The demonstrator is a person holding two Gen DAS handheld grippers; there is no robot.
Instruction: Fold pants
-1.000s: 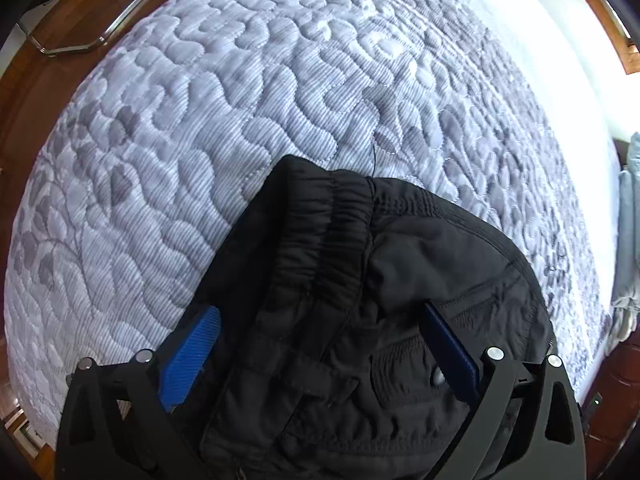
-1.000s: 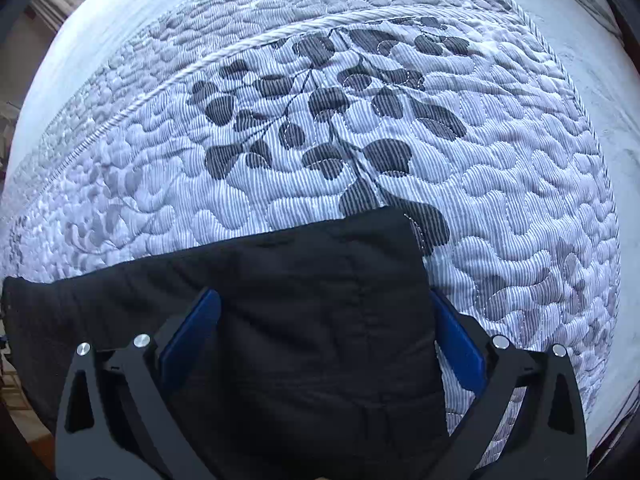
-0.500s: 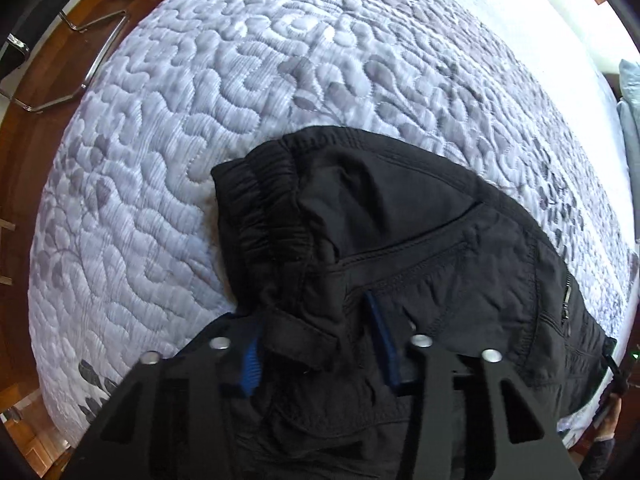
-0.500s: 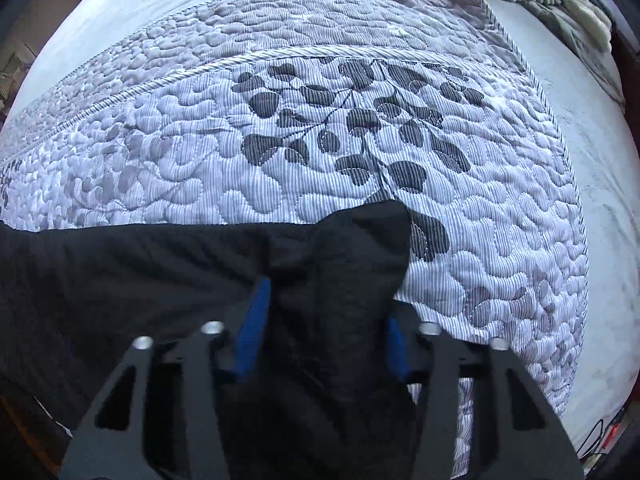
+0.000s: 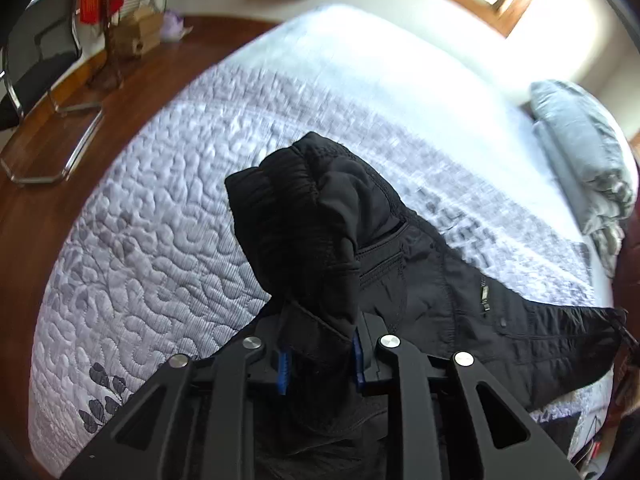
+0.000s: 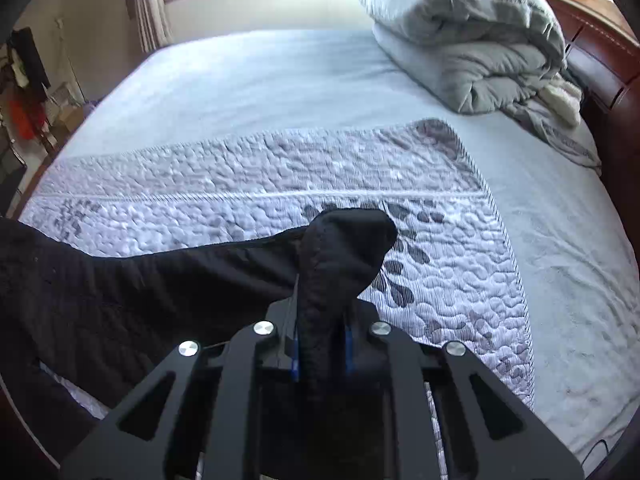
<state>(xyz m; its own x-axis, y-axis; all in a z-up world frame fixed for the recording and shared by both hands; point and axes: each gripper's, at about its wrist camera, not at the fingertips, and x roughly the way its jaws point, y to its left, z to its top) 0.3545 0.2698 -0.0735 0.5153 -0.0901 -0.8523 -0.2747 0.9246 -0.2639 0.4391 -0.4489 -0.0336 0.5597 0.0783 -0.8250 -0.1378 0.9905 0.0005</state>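
Black pants (image 5: pixel 420 288) stretch across a quilted bedspread (image 5: pixel 152 264). My left gripper (image 5: pixel 320 364) is shut on the bunched waistband end, which stands up between the blue pads. The pants' pockets and a zipper show to the right. My right gripper (image 6: pixel 322 354) is shut on the leg-cuff end of the pants (image 6: pixel 344 256), lifted above the quilt (image 6: pixel 440 288). The rest of the leg runs off to the left in the right wrist view.
A folded grey duvet (image 6: pixel 472 40) lies at the bed's far right by a wooden headboard (image 6: pixel 600 72). A pale sheet (image 6: pixel 260 80) covers the far half of the bed. A chrome chair (image 5: pixel 44 80) and boxes stand on the wood floor (image 5: pixel 24 216) to the left.
Both grippers have closed from wide open onto the pants' ends and lifted them off the quilt. The views have tilted up, showing the room.
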